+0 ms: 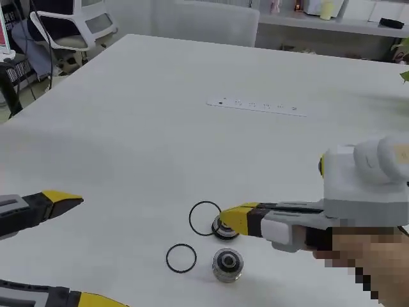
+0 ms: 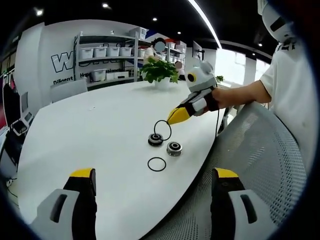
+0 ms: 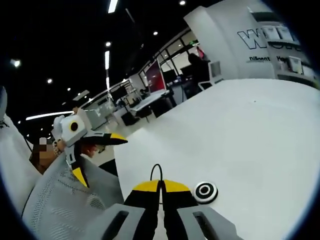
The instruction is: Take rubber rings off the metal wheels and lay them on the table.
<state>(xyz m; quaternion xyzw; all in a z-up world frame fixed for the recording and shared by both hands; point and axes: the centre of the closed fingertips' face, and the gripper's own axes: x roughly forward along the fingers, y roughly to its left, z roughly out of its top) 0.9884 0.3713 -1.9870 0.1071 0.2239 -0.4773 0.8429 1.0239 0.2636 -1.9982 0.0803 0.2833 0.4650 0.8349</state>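
Two metal wheels stand on the white table [image 1: 128, 128]: one [image 1: 227, 264] nearer me, the other [image 1: 225, 229] half hidden under my right gripper [image 1: 225, 219]. That gripper is shut on the edge of a thin black rubber ring [image 1: 204, 217], which loops out beside the far wheel. In the right gripper view the ring [image 3: 156, 172] rises from between the closed jaws of the right gripper [image 3: 160, 186], with a wheel [image 3: 205, 191] to the right. A second ring [image 1: 181, 258] lies loose on the table. My left gripper [image 1: 99, 252] stands open at the left, holding nothing.
A white power strip [image 1: 259, 106] lies across the middle of the table. Office chairs [image 1: 70, 25] stand beyond the far left corner. A potted plant [image 2: 160, 70] sits at the table's far end. A mesh chair back [image 2: 250, 150] is close on the right of the left gripper view.
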